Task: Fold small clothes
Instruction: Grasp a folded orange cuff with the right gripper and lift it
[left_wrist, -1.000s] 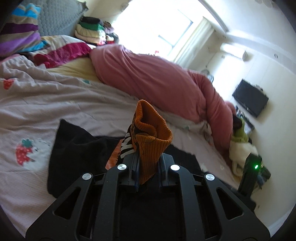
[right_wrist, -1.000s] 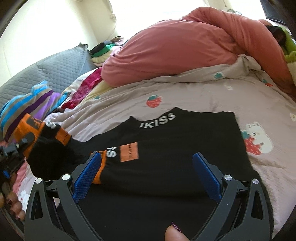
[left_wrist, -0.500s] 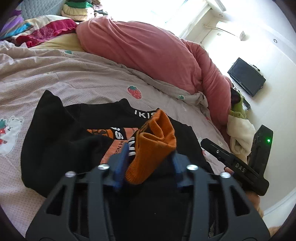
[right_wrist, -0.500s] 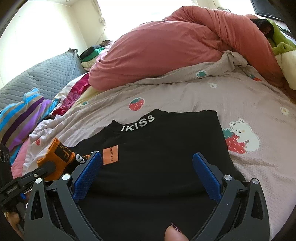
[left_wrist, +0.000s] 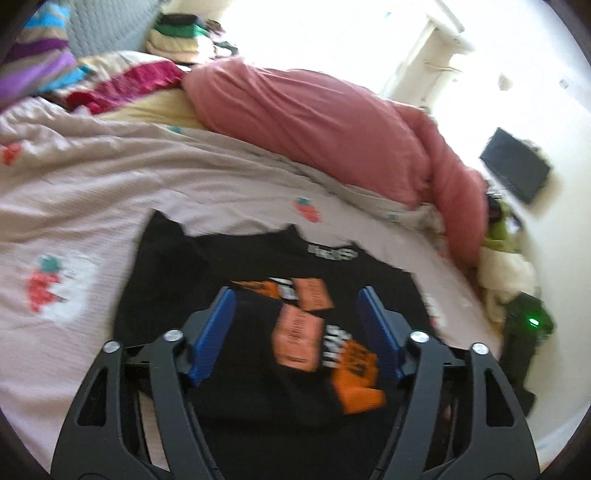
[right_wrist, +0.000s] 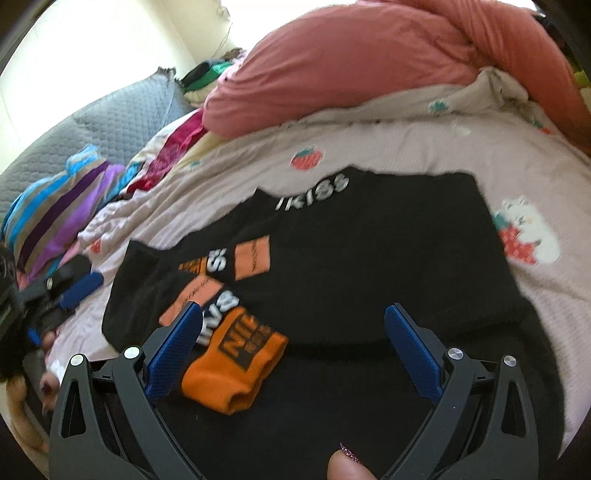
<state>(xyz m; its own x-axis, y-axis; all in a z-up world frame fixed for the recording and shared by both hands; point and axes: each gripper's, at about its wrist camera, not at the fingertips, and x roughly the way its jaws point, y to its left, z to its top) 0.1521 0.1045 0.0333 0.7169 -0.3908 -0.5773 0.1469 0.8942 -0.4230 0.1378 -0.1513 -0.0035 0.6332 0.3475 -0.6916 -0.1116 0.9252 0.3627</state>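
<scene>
We cannot read the white collar lettering (left_wrist: 331, 253) on the black sweater (left_wrist: 236, 266) in the left wrist view; blur smears it. The sweater's near hem runs out under the gripper frames in both views. The orange cuff's (right_wrist: 236, 363) print is partly covered by the right gripper's (right_wrist: 295, 341) left finger.

We are holding the left claw (left_wrist: 297, 326) and the right claw (right_wrist: 295, 352) with jaws spread wide, both gripping nothing, a thumb tip (right_wrist: 345, 466) showing behind the right one.
</scene>
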